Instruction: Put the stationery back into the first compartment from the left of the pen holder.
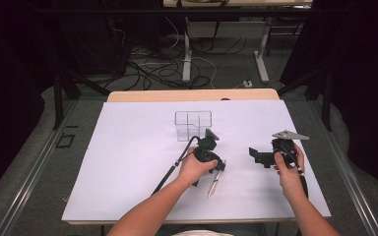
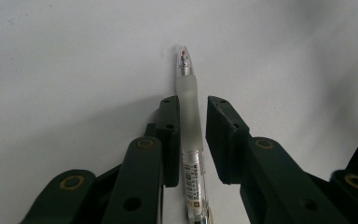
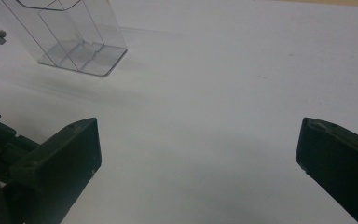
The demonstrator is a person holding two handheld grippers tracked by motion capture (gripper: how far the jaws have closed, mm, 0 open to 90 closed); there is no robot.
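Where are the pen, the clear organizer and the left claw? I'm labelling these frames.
pen (image 2: pixel 189 116), left gripper view, on its frosted grip section.
clear organizer (image 1: pixel 193 124), high view, on its front wall.
left claw (image 2: pixel 194 135), left gripper view, midway between its two black jaws, which flank the pen.

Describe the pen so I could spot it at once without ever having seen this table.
Find the white sheet covering the table, then the clear box near its middle. Nearer the person, by the left hand, the pen lies flat between the left gripper jaws. It is the one slim thing there: frosted grip, clear barrel with a printed label.
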